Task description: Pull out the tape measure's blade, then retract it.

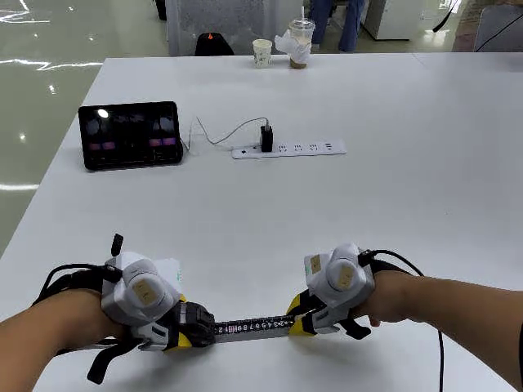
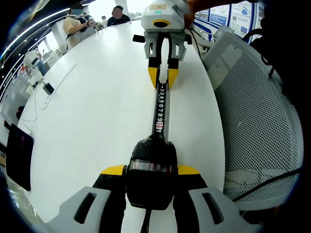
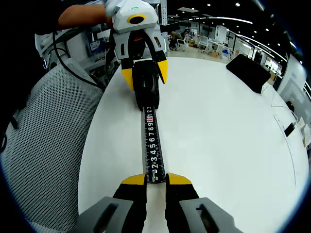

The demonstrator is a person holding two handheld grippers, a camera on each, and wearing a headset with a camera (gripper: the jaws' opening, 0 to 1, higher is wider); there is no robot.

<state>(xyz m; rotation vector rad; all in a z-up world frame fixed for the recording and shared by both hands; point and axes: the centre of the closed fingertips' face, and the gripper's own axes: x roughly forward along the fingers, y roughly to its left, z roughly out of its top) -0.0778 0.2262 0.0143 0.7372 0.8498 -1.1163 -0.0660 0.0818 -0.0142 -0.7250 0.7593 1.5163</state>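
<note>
Pulling looks to be partly done, by my reading. My left gripper (image 1: pixel 186 327) is clamped around the black body of the tape measure (image 2: pixel 151 167). My right gripper (image 1: pixel 299 318) is pinched narrow on the free end of the blade (image 3: pixel 151 141). A short stretch of blade spans the gap between them, with printed numbers running to about twelve in the right gripper view. The whole thing sits low over the near edge of the white surface (image 1: pixel 327 229), close in front of me. I cannot tell whether the blade touches the surface.

From here I could draw more blade out, and the retract is not yet done. I would expect the blade to spring back hard if the end is let go at once, so a guided return seems wise.

At the far edge of the surface stand a paper cup (image 1: pixel 261 52) and a clear cup (image 1: pixel 300 37). I cannot see into the paper cup from this angle. The clear cup has a white napkin (image 1: pixel 288 42) bunched at its side and something brownish low in it, too small to identify.
</note>
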